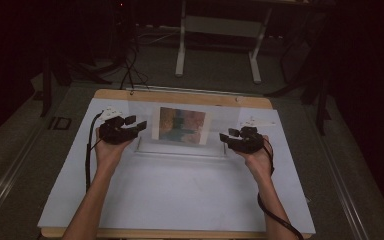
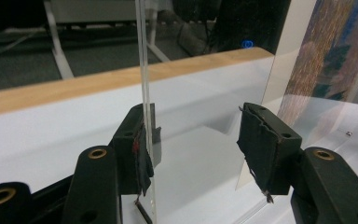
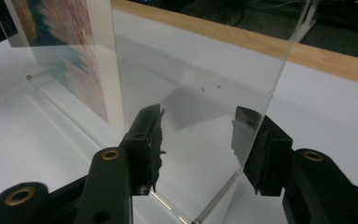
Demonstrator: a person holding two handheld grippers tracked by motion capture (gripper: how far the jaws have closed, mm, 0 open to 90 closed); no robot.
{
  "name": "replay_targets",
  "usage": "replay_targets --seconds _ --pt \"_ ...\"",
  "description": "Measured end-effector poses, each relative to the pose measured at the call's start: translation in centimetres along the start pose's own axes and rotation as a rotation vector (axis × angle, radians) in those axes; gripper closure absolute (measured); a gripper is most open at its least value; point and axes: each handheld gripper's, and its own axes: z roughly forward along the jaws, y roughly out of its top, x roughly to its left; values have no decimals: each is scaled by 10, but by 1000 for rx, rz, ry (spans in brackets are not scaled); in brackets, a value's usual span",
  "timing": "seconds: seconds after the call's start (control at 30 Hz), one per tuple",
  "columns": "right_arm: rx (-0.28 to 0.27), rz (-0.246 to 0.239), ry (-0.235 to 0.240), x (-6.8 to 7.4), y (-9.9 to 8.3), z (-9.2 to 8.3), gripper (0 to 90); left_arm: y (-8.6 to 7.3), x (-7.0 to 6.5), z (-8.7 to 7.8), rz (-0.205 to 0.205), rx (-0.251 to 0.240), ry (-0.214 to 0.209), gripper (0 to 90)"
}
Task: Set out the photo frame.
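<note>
Two tools flank a clear plastic picture stand in the high view: the left tool (image 1: 139, 123) at its left edge and the right tool (image 1: 226, 135) at its right edge, each in a person's hand. The stand (image 1: 220, 127) is upright on the white table (image 1: 180, 195), a colourful print (image 1: 182, 125) held inside it. The step in hand looks like taking hold of the stand by both side edges.

Seen from the left gripper view, the clear panel's edge (image 2: 143, 70) runs just beside the inner face of one jaw, perhaps touching it, while the other jaw stands well apart, so the tool is released, gripping nothing. The print (image 2: 328, 51) shows at the far right.

From the right gripper view, the panel's edge (image 3: 265, 121) lies between the spread jaws, near one of them, with a wide gap to the other; this tool is released too. The print (image 3: 70, 42) sits in the stand's far half.

The next move probably calls for closing both tools squarely on the panel edges without tipping the stand.
</note>
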Motion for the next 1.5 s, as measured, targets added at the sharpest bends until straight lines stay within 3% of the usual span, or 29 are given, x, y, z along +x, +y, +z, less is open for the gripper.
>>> replay_targets --seconds 0.13,0.2,0.23,0.37,0.43,0.6,0.83,1.17,1.33,1.5 --pt "-22 33 17 -1 -5 -13 506 -3 -14 -6 -15 7 6 463" --pt "-21 33 23 -1 -6 -15 506 -3 -14 -6 -15 7 6 464" --pt "-21 29 29 1 -10 -21 507 -3 -22 -12 -28 32 6 464" --pt "-23 33 47 1 -14 -26 507 -5 -30 -17 -9 62 23 464" --pt "-21 29 44 2 -17 -25 506 -9 -30 -15 -9 77 23 457" --pt "-18 52 59 0 -30 -24 507 -12 -32 -15 20 64 11 468" --pt "-25 30 71 1 -36 -26 513 -18 -34 -19 24 58 -2 466" --pt "-27 14 102 0 -40 -28 517 -22 -29 -23 16 65 -52 463" --pt "-27 16 106 -1 -41 -27 458 -22 -26 -26 7 59 -53 396" --pt "-9 4 89 -3 -39 -29 405 -16 -23 -39 12 39 -54 377"
